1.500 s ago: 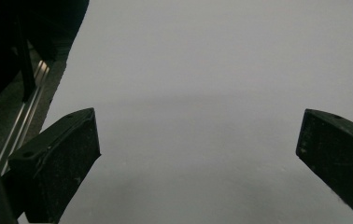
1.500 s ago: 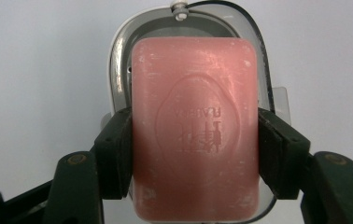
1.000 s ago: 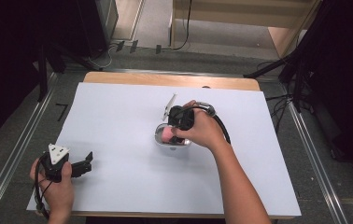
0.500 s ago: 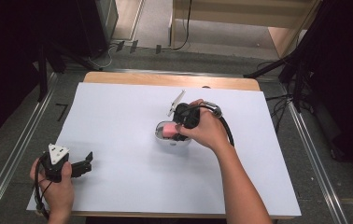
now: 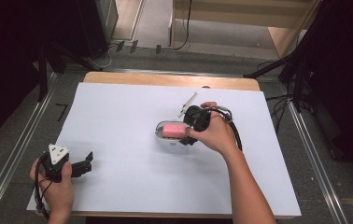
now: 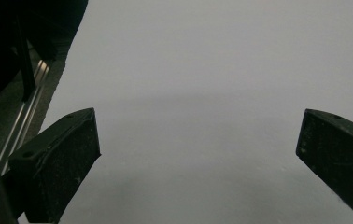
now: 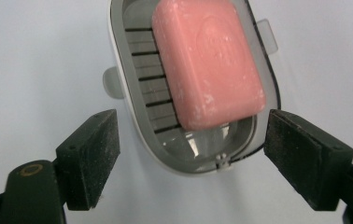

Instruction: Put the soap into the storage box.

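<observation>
Right gripper view: rounded pink soap (image 7: 208,63) in slatted dish (image 7: 143,70).

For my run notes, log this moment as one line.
right tool: open, jaws just opening, straddling soap dish end | pink soap: lying in dish | left tool: open, over white sheet

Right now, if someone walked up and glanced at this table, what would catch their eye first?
The pink bar of soap stands out most, lying in a clear soap dish near the middle of the white table. The right gripper sits right at the dish, its jaws just opened and standing either side of the near end without pressing it. Far off at the table's near left corner, the left gripper rests open over bare surface.
</observation>
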`<state>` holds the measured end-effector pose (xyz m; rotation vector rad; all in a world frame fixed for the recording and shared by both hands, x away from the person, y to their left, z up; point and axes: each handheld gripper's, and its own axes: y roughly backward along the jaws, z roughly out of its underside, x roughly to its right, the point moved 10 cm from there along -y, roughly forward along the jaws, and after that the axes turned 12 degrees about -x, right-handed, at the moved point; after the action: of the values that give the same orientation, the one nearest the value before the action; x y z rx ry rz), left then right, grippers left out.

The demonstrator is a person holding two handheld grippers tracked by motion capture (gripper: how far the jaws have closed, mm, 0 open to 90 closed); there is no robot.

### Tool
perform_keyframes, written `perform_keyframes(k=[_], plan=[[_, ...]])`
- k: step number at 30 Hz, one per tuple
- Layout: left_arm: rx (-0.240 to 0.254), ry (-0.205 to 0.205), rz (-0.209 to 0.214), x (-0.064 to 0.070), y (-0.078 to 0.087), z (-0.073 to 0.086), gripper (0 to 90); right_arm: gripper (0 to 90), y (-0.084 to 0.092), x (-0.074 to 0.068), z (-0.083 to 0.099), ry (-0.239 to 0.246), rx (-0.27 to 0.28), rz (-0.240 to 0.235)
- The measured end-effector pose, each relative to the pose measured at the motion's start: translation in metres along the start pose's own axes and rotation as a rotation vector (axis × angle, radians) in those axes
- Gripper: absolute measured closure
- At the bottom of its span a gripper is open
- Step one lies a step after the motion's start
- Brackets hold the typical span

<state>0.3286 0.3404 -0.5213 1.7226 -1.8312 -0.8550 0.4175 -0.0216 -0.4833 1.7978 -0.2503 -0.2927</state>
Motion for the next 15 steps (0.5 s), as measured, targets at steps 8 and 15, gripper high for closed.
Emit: perform_keyframes(k=[8,15], plan=[[0.000,0.000,0.000,0.000,0.000,0.000,0.0,11.3,-0.002,0.001,0.014,-0.030,-0.006,-0.010],[-0.001,-0.002,0.001,0.000,0.000,0.000,0.0,0.0,-0.009,0.002,0.027,-0.059,-0.025,0.009]])
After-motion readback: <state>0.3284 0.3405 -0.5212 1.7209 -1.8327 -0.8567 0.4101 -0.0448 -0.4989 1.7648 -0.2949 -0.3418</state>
